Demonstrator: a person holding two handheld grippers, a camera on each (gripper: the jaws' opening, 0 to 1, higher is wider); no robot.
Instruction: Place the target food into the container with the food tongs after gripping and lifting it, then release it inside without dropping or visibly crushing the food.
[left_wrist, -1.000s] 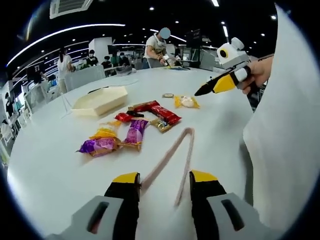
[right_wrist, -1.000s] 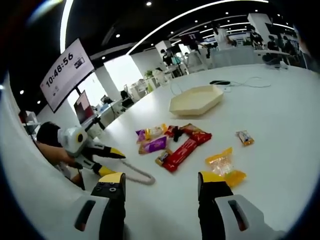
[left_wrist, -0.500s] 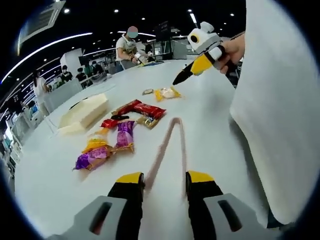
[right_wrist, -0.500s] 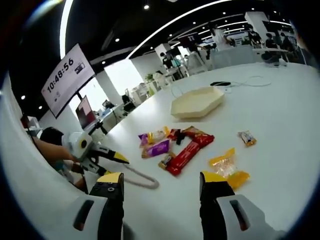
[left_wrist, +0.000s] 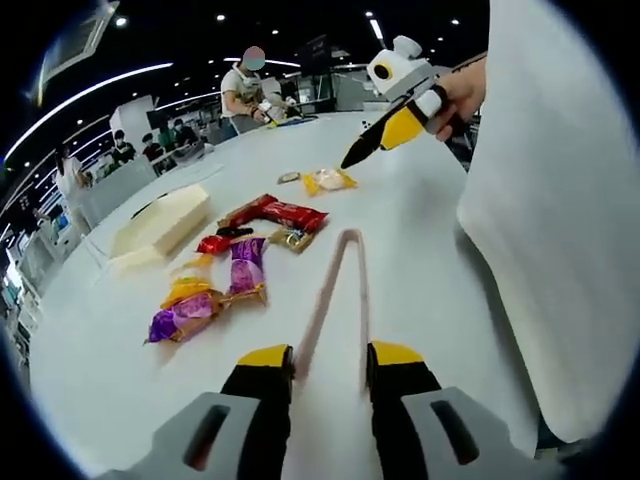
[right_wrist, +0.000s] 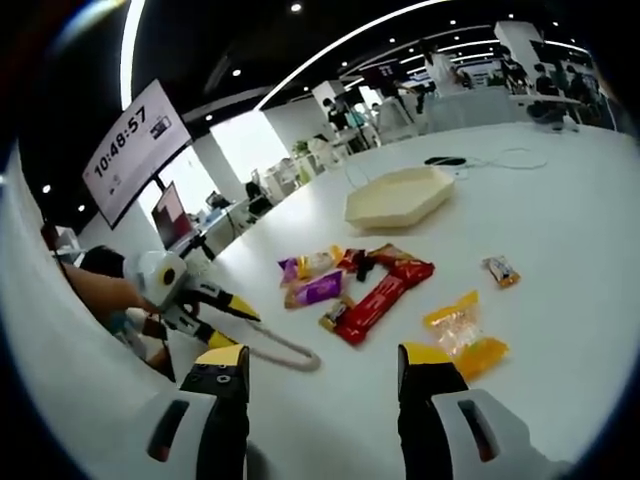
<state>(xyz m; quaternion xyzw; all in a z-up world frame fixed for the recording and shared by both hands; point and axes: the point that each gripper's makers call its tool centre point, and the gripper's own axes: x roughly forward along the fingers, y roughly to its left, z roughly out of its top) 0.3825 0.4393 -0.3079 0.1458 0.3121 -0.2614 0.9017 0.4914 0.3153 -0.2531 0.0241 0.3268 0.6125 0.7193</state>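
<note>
While the pink tongs (left_wrist: 338, 290) lie flat on the white table (left_wrist: 420, 230) with their arms reaching toward the left gripper (left_wrist: 330, 358), its jaws stand parted either side of the tong ends, clasping nothing. Right gripper (right_wrist: 325, 357): jaws wide, empty, above the table near the yellow packet (right_wrist: 462, 330). Wrapped snacks (left_wrist: 240, 262) cluster near the cream tray (left_wrist: 160, 222); likely light, slick, crinkly foil, contents perhaps crushable, so best pinched gently across the middle

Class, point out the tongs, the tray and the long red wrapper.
tongs (left_wrist: 345, 275), left gripper view, on one arm
tray (right_wrist: 400, 197), right gripper view, on its rim
red wrapper (right_wrist: 380, 297), right gripper view, on its middle
</note>
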